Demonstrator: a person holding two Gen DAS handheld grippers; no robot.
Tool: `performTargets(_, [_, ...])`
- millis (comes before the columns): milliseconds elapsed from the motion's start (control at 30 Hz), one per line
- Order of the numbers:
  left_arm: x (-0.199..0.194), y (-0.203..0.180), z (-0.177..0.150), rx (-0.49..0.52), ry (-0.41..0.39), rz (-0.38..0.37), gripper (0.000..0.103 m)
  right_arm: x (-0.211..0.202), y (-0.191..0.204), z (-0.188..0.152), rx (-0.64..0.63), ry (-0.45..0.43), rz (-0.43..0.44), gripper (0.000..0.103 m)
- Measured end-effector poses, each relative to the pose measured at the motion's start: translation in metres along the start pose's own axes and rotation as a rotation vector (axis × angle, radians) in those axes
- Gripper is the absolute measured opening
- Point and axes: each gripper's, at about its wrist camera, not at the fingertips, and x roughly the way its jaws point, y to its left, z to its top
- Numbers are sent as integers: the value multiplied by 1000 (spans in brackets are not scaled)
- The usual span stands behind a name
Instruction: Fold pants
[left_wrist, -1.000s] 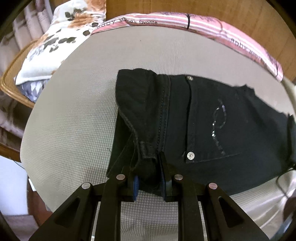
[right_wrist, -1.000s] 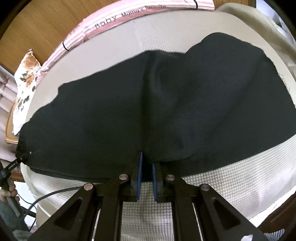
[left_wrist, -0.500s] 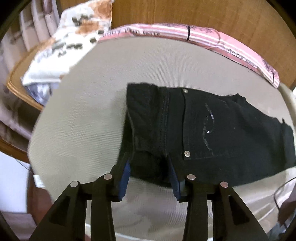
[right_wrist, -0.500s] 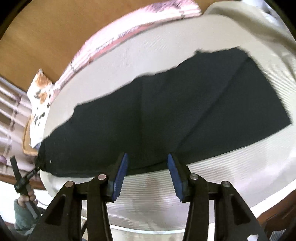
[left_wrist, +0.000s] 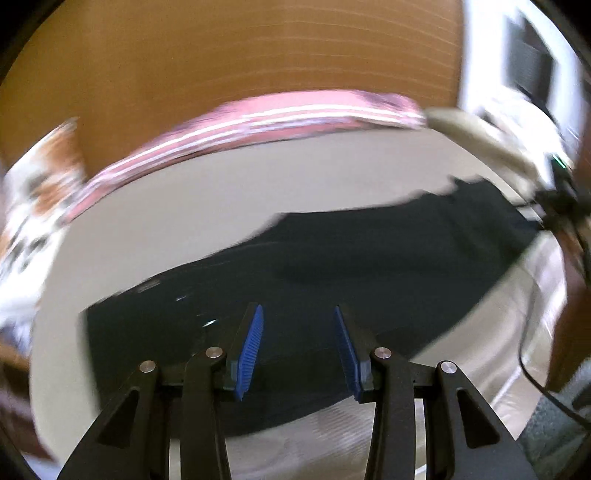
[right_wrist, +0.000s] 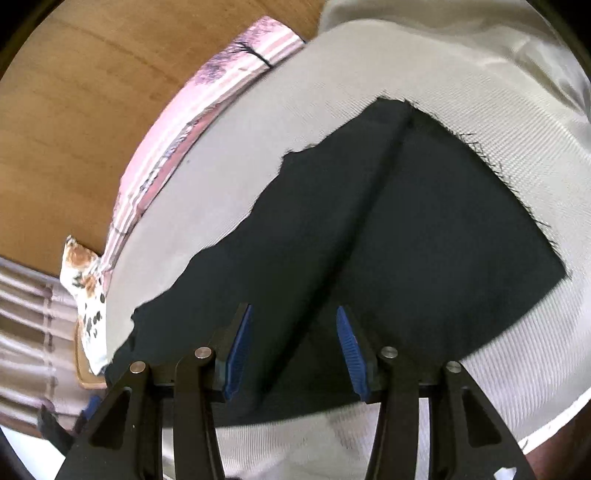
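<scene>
Left wrist: left gripper (left_wrist: 297, 349) spread, empty, above black pants (left_wrist: 332, 258) lying flat on bed (left_wrist: 221, 192).
Right wrist: right gripper (right_wrist: 293, 349) spread, empty; legs stacked lengthwise.
Left to do: crosswise folds, judging by length.

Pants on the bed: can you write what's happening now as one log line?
pants: flat on bed | left gripper: open, empty | right gripper: open, empty
</scene>
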Motion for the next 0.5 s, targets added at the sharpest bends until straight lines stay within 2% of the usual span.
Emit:
performTargets(100, [32, -47, 13, 104, 33, -140, 41, 7, -3, 12, 7, 6, -9, 44])
performTargets(200, [52, -85, 23, 179, 49, -232, 41, 15, -5, 24, 15, 16, -12, 45])
performTargets(333, [68, -123, 30, 248, 64, -318, 41, 24, -13, 36, 41, 22, -13, 45])
performTargets(500, [90, -163, 30, 302, 96, -363, 41, 30, -24, 48, 92, 18, 19, 45])
